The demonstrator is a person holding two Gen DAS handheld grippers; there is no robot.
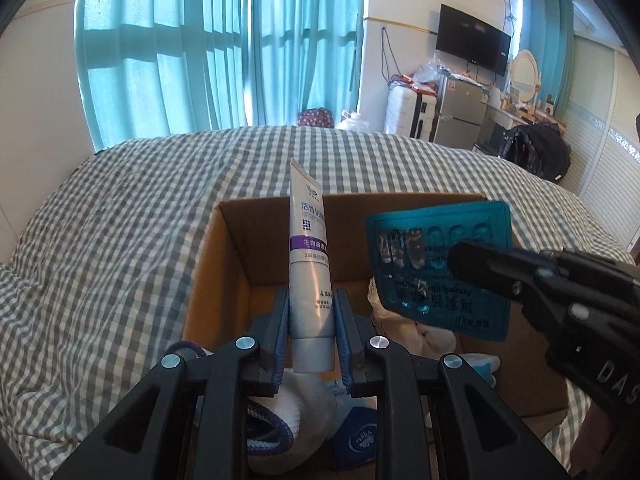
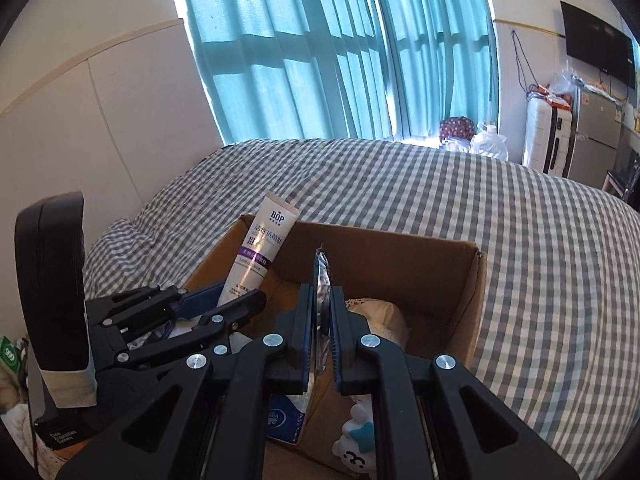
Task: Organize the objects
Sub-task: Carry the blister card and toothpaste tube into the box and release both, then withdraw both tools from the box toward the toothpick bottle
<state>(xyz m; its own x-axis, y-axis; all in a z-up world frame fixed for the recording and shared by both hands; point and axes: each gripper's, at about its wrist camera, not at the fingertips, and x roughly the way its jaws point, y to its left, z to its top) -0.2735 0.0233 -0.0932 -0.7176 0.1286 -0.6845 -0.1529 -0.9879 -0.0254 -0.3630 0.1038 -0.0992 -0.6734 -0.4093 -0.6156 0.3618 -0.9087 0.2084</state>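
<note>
Left gripper (image 1: 312, 328) pinched around white tube (image 1: 308, 264) at frame centre, right gripper (image 2: 322, 332) clamped on teal blister pack (image 1: 440, 268), both above cardboard box (image 2: 472, 276), checked bedspread (image 1: 120, 220) behind.

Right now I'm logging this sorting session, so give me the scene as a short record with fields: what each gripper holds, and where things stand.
left gripper: shut on the toothpaste tube, tube upright, cap end down
right gripper: shut on the blister pack, teal, seen edge-on from the right wrist
cardboard box: open, on the checked bedspread, below both grippers
in box: tissue pack, white socks, other items unclear
</note>
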